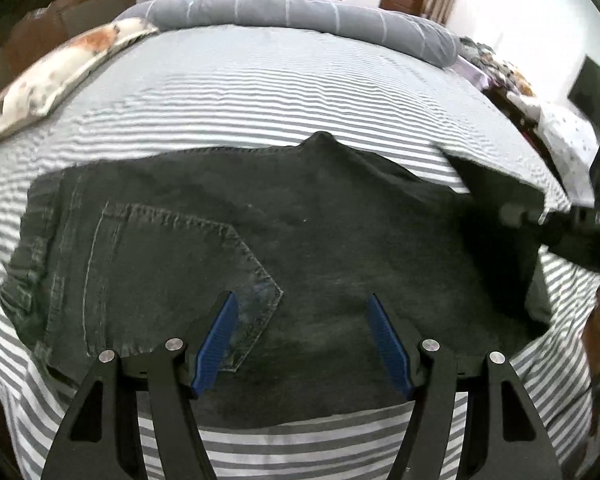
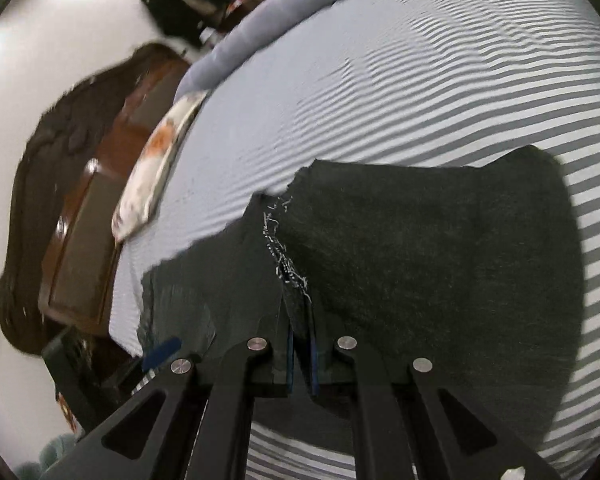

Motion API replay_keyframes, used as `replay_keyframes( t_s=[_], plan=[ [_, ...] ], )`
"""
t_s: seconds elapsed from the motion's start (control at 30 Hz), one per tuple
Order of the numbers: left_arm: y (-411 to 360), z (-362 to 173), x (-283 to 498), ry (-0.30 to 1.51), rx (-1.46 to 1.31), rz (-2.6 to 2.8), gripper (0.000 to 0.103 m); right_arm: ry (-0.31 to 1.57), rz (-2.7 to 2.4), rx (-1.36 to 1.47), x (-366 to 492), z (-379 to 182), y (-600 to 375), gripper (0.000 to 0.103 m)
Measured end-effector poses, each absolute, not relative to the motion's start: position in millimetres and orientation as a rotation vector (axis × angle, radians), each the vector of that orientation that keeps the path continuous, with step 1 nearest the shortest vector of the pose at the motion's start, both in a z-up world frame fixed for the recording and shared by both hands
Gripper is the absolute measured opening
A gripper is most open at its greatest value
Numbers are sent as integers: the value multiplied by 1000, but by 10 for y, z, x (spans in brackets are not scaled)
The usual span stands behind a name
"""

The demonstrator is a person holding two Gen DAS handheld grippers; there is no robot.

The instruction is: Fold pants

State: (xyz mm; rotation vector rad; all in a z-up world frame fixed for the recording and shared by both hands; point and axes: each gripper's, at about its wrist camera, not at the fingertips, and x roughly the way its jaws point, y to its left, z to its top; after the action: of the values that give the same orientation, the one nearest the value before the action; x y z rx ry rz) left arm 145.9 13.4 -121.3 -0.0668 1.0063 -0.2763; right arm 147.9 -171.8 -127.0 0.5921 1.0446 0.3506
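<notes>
Dark grey jeans point(image 1: 320, 220) lie spread on the striped bed, seat side up, with a stitched back pocket point(image 1: 172, 264) at the left. My left gripper point(image 1: 304, 340) hovers open above the seat, and nothing is between its blue pads point(image 1: 220, 344). My right gripper point(image 2: 300, 320) is shut on a fold of the jeans point(image 2: 440, 240) by a frayed hem point(image 2: 284, 248) and holds that part raised above the lower layer. In the left wrist view its black body point(image 1: 580, 224) comes in from the right with the lifted cloth.
The grey-and-white striped sheet point(image 1: 260, 80) covers the bed. A floral pillow point(image 1: 52, 76) lies at the far left, and a rolled grey duvet point(image 1: 300, 12) lies along the far edge. A brown wooden headboard point(image 2: 88, 208) stands beyond the pillow. Clutter sits at the right bedside point(image 1: 512, 80).
</notes>
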Motion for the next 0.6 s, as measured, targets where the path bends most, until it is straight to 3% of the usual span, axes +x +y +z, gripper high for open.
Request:
replay_keyframes(
  t_s=[0.27,0.6],
  plan=[
    [206,-1221,1457,1028,-164,-336,68,1144,400,495,1510,-1545,-1229,8],
    [160,-1280,1561,1138,-342,-474,68,1155,376,482,1388,-1697,-1157,29]
  ],
)
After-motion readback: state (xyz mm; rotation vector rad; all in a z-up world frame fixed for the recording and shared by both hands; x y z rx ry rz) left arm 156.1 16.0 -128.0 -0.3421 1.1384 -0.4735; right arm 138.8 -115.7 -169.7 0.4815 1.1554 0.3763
